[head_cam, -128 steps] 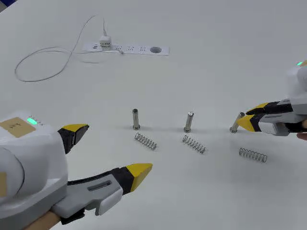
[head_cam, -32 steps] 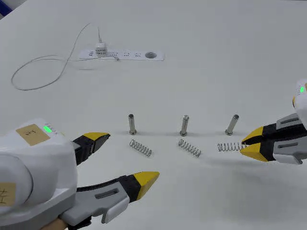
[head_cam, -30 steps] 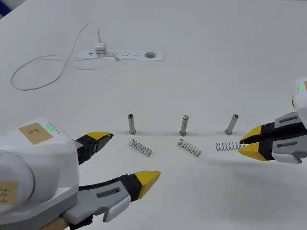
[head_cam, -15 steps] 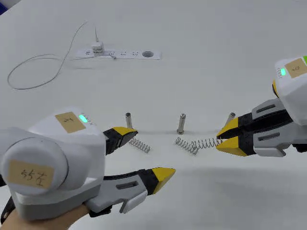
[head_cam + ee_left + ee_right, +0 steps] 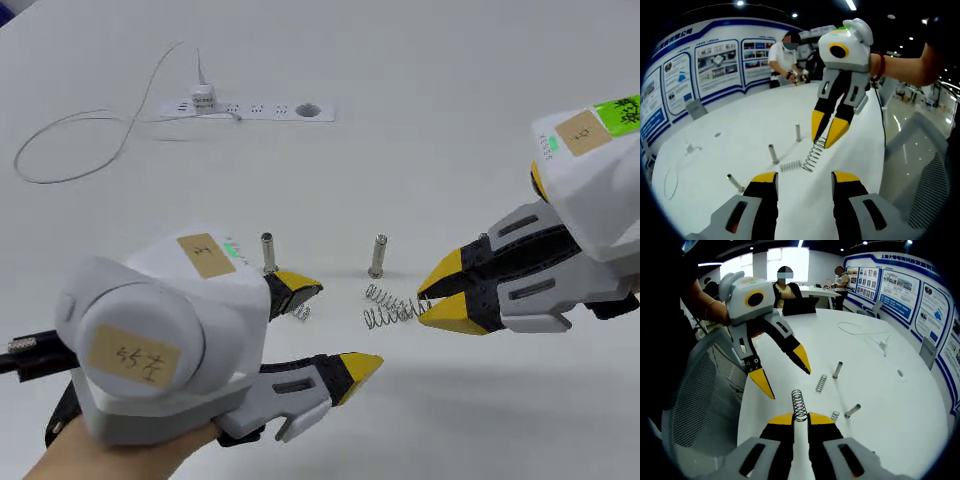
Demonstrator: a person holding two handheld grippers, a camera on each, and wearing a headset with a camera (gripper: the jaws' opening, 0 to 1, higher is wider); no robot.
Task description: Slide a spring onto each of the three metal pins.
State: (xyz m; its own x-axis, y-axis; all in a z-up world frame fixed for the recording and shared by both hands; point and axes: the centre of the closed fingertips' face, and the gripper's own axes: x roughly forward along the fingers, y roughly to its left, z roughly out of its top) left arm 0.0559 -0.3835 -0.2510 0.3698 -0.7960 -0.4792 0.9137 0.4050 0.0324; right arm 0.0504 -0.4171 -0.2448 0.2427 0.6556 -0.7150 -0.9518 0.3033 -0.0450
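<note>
Two upright metal pins [image 5: 267, 250] [image 5: 379, 255] stand on the white table [image 5: 420, 130]; the left gripper view has all three pins [image 5: 798, 132] [image 5: 773, 153] [image 5: 735, 182]. My right gripper [image 5: 425, 305] is shut on one end of a spring [image 5: 393, 314], held above the table and pointing left; the same spring [image 5: 799, 405] sticks out from its closed jaws. My left gripper [image 5: 335, 328] stands open just left of that spring, facing it. A loose spring [image 5: 385, 296] lies by the middle pin. Another spring [image 5: 301, 312] lies partly hidden behind the left gripper's upper jaw.
A white power strip [image 5: 250, 107] with a plug and a looping cable [image 5: 70, 140] lies at the far side of the table. People sit at a further table [image 5: 812, 290] in the background. The table's edge and a mesh chair [image 5: 715, 385] are close by.
My right gripper picked the right-hand spring off the table and carried it left, up over the middle spring. The left gripper rose and moved right, closing the gap to the held spring.
</note>
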